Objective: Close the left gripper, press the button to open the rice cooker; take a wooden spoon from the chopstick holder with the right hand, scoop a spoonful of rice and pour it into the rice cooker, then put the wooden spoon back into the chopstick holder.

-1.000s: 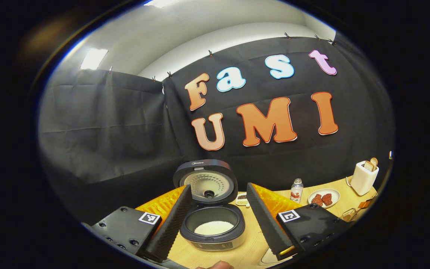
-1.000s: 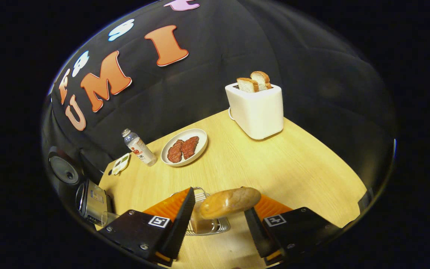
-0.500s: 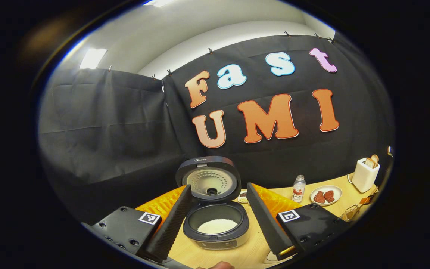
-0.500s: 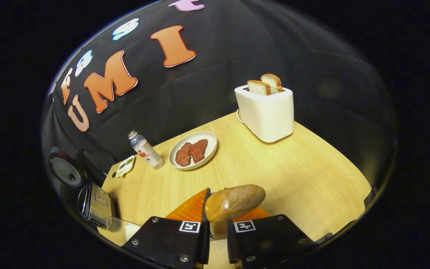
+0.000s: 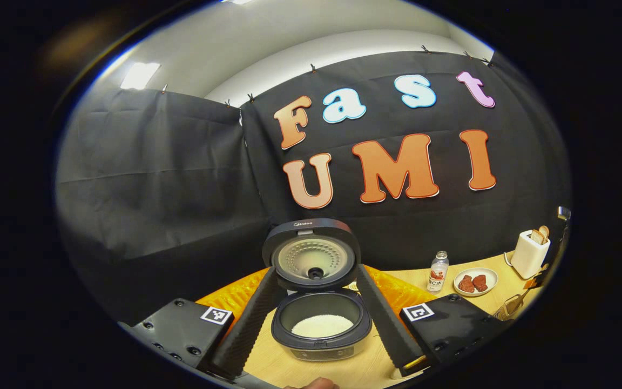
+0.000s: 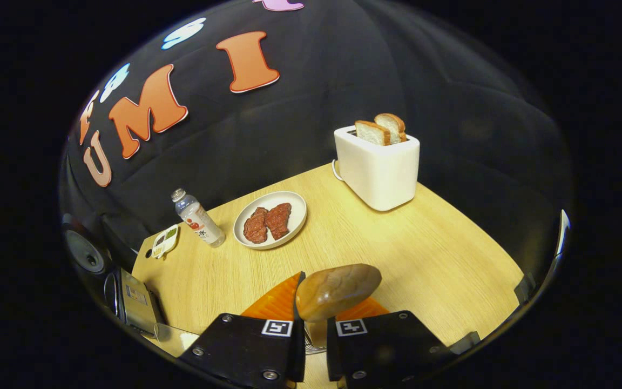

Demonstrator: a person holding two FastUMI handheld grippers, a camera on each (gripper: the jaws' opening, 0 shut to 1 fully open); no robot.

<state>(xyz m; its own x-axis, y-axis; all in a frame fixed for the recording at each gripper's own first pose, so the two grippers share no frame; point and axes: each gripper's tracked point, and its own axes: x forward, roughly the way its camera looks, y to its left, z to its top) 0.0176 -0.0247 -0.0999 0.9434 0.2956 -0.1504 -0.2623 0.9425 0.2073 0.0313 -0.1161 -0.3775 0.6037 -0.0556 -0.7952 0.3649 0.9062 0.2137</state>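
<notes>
The rice cooker (image 5: 322,329) stands open, its lid (image 5: 312,254) upright and white rice in the pot. My left gripper (image 5: 316,272) is open, its two fingers framing the cooker from the near side without touching it. In the right gripper view, my right gripper (image 6: 315,310) is shut on the handle of the wooden spoon (image 6: 338,289), whose bowl sticks up above the fingers. A bit of the wire chopstick holder (image 6: 309,346) shows between the fingers below. The cooker (image 6: 135,294) sits at the left edge of this view.
On the wooden table (image 6: 424,254) stand a white toaster (image 6: 378,170) with two bread slices, a plate of meat (image 6: 270,219), a small bottle (image 6: 197,219) and a small dish (image 6: 164,241). A clear container (image 6: 173,332) sits beside the cooker.
My right gripper closed on the spoon's handle and now holds it, and its view has shifted a little. My left gripper has drawn back slightly from the cooker and stays open.
</notes>
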